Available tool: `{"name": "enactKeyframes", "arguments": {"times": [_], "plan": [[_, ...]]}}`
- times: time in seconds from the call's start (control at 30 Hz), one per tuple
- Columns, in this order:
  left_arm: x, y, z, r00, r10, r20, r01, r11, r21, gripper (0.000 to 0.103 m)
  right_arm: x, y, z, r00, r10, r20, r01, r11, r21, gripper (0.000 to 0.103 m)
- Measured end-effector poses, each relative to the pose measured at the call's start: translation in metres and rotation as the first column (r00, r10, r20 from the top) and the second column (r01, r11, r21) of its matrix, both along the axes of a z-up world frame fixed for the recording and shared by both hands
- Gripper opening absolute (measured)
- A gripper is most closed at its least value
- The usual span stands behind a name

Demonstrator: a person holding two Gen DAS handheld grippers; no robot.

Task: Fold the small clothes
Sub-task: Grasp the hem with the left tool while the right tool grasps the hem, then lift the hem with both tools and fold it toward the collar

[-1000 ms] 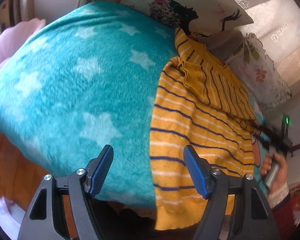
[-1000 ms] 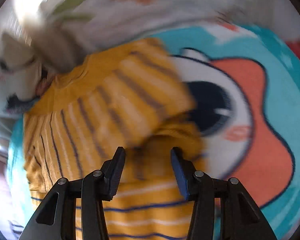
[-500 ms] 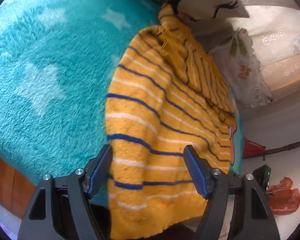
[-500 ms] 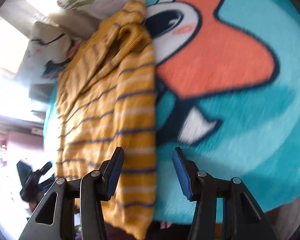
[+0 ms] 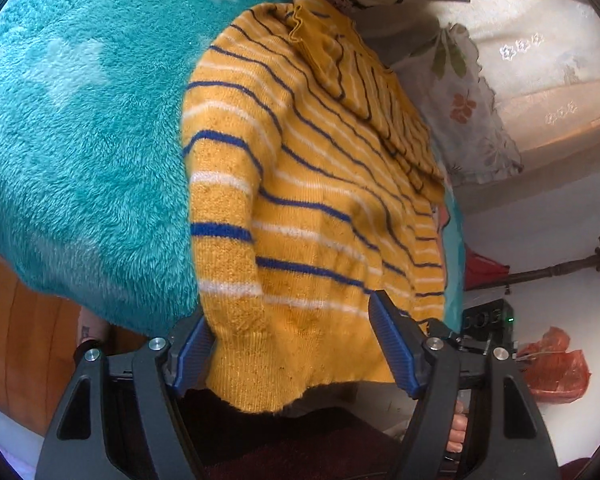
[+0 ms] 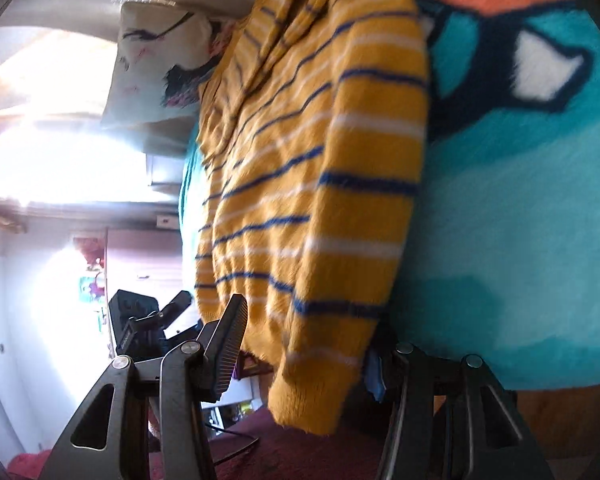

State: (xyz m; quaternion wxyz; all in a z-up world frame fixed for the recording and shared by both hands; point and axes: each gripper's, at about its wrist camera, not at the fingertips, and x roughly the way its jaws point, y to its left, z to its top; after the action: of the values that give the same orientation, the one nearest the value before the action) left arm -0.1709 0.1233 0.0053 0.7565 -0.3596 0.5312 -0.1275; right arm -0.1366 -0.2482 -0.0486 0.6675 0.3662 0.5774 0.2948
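Lying across the fluffy turquoise fleece blanket [image 5: 80,152] on the bed is the mustard-yellow knitted sweater with navy and white stripes [image 5: 312,184], its ribbed hem hanging over the blanket's near edge toward me. I am holding my left gripper [image 5: 296,356] at that hem with its jaws standing wide apart, one blue-padded finger on either side of the lower corner; the left finger is sitting just beside the folded-in sleeve edge, and the hem is drooping between the two without being pinched. I am holding my right gripper [image 6: 304,344] at the sweater's opposite bottom corner, where a striped sleeve cuff is dangling down between its fingers. Its jaws are also standing apart, though the right finger is mostly hiding behind the yellow knit. Across the top of the sweater, a sleeve is lying folded over the chest. Beyond the collar, a cream pillow printed with a dark-haired woman's profile [image 6: 160,68] is resting at the head of the bed, and a white floral-print pillow [image 5: 468,108] is sitting beside it. In the right view the blanket is showing an orange, white and navy cartoon pattern [image 6: 536,64] just beside the sweater.
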Motion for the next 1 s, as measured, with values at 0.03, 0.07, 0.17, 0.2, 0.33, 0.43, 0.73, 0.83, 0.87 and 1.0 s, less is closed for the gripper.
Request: {"name": "enactKeyframes", "arguments": {"times": [0.03,0.07,0.17,0.2,0.33,0.43,0.73,0.83,0.87,1.0], "plan": [[0.002,-0.003,0.002,1.000,-0.004,-0.016,0.004,0.999,0.033,0.071,-0.001,0.002,0.002,1.000,0.008,0.008,-0.008,1.000,-0.019,0.055],[0.003,-0.005,0.003,0.999,-0.001,-0.032,0.003,0.998,0.065,0.061,0.000,0.005,0.004,1.000,0.017,0.016,-0.016,0.999,-0.045,0.055],[0.007,-0.003,0.006,0.996,0.021,-0.085,-0.006,0.984,0.178,0.009,0.001,0.013,0.009,0.999,0.031,0.023,-0.025,0.980,-0.199,0.014],[0.007,0.000,0.005,0.995,0.038,-0.093,-0.022,0.985,0.169,0.009,0.001,0.013,0.009,0.999,0.029,0.020,-0.024,0.979,-0.203,0.014],[-0.005,0.008,0.013,0.995,0.067,-0.076,-0.054,0.985,0.164,0.008,-0.007,0.012,0.014,0.996,0.085,0.027,-0.077,0.969,-0.236,0.011],[-0.020,0.007,0.028,0.997,0.055,-0.056,-0.045,0.984,0.172,0.008,-0.017,0.013,0.026,0.986,0.165,0.027,-0.154,0.961,-0.229,0.010],[-0.061,0.008,0.032,0.987,0.075,-0.143,-0.054,0.988,0.146,0.008,-0.055,0.000,0.034,0.967,0.250,-0.048,-0.254,0.948,-0.192,0.010],[-0.055,0.012,0.038,0.987,0.103,-0.122,-0.084,0.985,0.151,0.008,-0.041,0.000,0.032,0.977,0.208,-0.036,-0.211,0.961,-0.176,0.010],[-0.050,0.010,0.045,0.990,0.101,-0.099,-0.084,0.983,0.163,0.008,-0.035,0.002,0.038,0.978,0.206,-0.017,-0.206,0.962,-0.177,0.010],[-0.020,0.005,0.082,0.997,0.078,0.023,-0.082,0.972,0.220,0.008,-0.005,0.002,0.071,0.978,0.188,0.090,-0.173,0.973,-0.150,0.010]]}}
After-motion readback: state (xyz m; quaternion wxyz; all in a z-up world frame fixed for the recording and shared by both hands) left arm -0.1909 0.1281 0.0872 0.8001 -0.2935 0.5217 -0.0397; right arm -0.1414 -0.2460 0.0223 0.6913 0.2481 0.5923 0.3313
